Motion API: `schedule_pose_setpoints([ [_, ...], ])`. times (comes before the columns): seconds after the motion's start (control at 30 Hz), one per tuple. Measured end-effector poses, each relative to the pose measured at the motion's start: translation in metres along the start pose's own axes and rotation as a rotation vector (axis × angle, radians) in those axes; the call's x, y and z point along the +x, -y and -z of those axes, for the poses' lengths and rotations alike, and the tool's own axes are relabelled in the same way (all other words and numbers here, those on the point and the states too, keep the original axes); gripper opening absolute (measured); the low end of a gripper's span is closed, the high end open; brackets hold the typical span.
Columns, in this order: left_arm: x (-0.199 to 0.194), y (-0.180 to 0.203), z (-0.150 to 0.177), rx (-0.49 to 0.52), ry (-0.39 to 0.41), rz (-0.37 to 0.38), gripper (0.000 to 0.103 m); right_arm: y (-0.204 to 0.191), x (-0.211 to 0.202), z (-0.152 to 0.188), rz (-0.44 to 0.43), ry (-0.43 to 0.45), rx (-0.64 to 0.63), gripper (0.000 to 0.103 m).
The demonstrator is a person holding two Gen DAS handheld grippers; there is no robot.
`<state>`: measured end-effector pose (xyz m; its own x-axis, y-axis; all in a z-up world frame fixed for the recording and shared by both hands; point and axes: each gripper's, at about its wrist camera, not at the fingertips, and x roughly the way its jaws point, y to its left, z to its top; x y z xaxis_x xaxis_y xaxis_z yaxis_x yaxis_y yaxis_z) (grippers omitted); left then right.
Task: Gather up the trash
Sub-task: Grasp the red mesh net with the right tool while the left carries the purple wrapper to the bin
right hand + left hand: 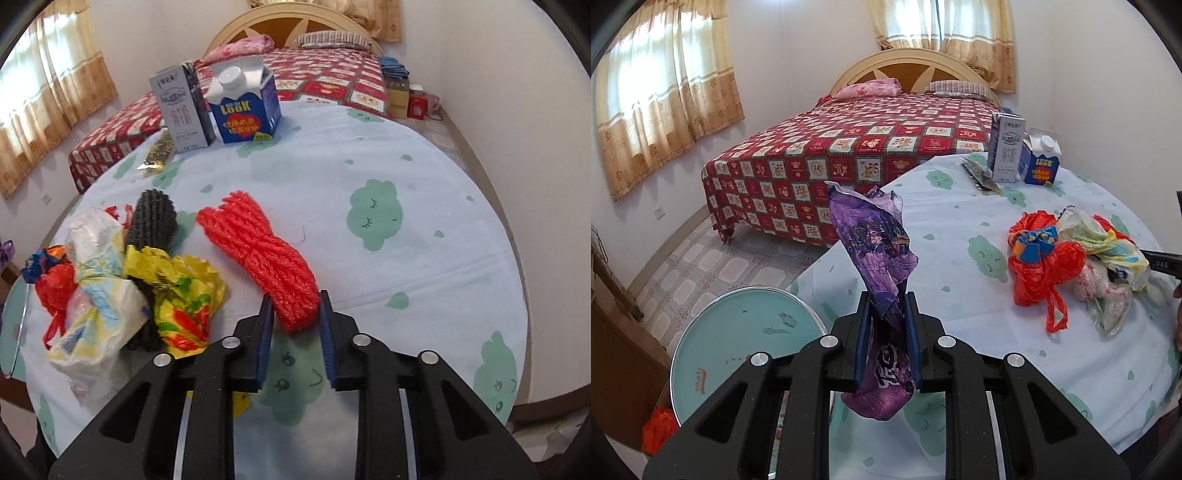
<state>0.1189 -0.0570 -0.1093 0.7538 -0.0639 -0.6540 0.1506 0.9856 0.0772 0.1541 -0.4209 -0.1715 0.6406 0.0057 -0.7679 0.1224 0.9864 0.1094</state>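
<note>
Left gripper: the left gripper (pixel 888 339) was pinching a crumpled purple wrapper (pixel 877 251) between its blue pads; the wrapper stood up above the fingers and also hung out below them; it was held clear of the table, over the table's near edge

Right gripper: the right gripper (pixel 295 334) was at the near end of a red foam net (pixel 266 254); that end lay between the 2 blue pads, which sat against its sides in a pinch; the rest of the net lay flat on the cloth, stretching away from the fingers

Table: a round table (pixel 424 258) under a pale blue cloth with green cloud figures

Trash pile: a heap of plastic bags (pixel 110 280), red, white and yellow, lay just left of the red net; a dark grey foam net (pixel 153 218) rested against the heap

Cartons: 2 cartons stood upright side by side at the far edge, a grey carton (pixel 181 110) and a blue carton (pixel 245 110) with a white cap; a flat dark wrapper (pixel 159 153) lay just beside the grey one

Below the table: a round teal lid (pixel 738 343) showed beside the table's edge in the left wrist view

Background: a bed (pixel 849 155) with a red patterned cover
</note>
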Motion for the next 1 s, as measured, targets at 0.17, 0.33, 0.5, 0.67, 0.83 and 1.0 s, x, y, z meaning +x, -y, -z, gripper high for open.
schedule_pose_setpoints([
  [0.17,-0.007,-0.012,-0.004,-0.010,0.018,-0.014,0.018,0.001,-0.024,0.001,0.006,0.069,0.029,0.022],
  [0.33,-0.020,-0.028,-0.003,-0.013,0.023,-0.024,0.018,-0.015,-0.066,-0.003,-0.003,0.171,0.030,0.022],
  [0.5,-0.033,-0.050,0.006,-0.035,0.022,-0.036,0.018,-0.056,-0.092,-0.007,-0.058,0.240,-0.020,0.022],
  [0.67,-0.042,-0.067,0.013,-0.053,0.022,-0.056,0.018,-0.101,-0.102,-0.006,-0.103,0.273,-0.083,0.022],
  [0.83,-0.049,-0.080,0.017,-0.067,0.029,-0.078,0.018,-0.146,-0.100,0.000,-0.152,0.274,-0.143,0.022],
  [1.0,-0.056,-0.087,0.021,-0.071,0.040,-0.094,0.018,-0.179,-0.096,0.003,-0.189,0.263,-0.184,0.022],
])
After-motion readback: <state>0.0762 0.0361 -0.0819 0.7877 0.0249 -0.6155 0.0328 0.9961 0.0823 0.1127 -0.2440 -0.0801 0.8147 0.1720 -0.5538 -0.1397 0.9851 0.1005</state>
